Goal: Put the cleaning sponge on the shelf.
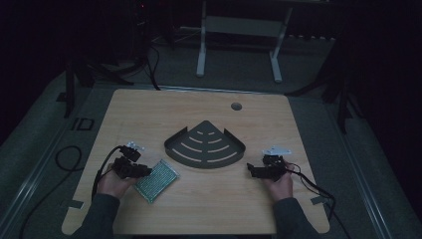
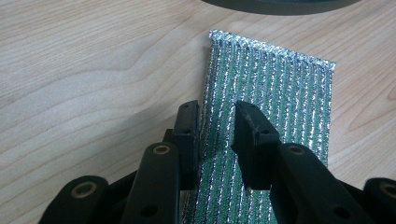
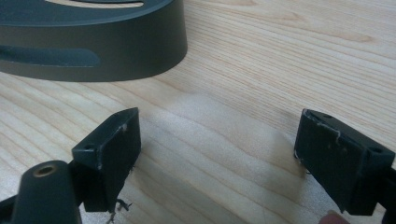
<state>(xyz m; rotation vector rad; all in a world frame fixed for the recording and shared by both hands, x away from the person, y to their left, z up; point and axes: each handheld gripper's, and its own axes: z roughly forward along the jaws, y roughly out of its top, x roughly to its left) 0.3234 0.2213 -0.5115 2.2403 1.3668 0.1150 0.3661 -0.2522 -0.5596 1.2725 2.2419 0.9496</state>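
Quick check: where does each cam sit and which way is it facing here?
High view: above the person's side, looking forward and down at the table; forearms, both hands show.
Left gripper view: on the left gripper, looking along its fingers at the green pad.
Right gripper view: on the right gripper, facing bare wood.
Shared: all three show the dark tray.

I can read no text, label, brand or number anywhere from my station: none on the wooden table (image 1: 199, 199), the dark slotted corner shelf (image 1: 205, 146), the green-and-silver scouring pad (image 2: 275, 107) or the black jaws of either gripper.
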